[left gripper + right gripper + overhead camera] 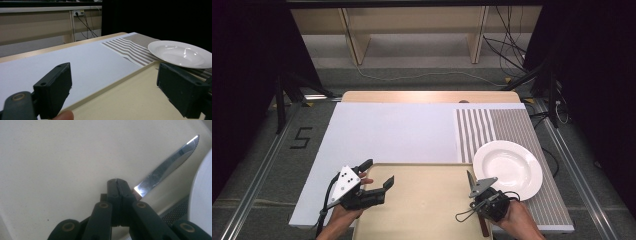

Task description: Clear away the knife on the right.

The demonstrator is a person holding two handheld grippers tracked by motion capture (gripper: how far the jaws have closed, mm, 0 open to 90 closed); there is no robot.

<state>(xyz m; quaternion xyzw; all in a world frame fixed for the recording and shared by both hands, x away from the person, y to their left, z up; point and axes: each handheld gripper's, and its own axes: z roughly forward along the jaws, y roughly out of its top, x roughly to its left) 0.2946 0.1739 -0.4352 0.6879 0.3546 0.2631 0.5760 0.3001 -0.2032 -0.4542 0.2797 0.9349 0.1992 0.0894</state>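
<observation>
Right gripper (pixel 471 178): your fingers clamp the knife (pixel 165 169) at the tray's (pixel 422 210) right edge, beside the plate (pixel 508 168) | left gripper (pixel 378 174): fingers apart over the tray's left edge, free to steady it.

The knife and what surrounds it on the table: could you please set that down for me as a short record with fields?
knife: serrated blade, sticking out past the right claw over the tray's right edge
right claw: shut on knife
left claw: open, nothing between its jaws, above the tray's left edge
tray: beige, at the near side of the table
plate: white, on the striped mat, right of the tray
table cover: plain white sheet
</observation>
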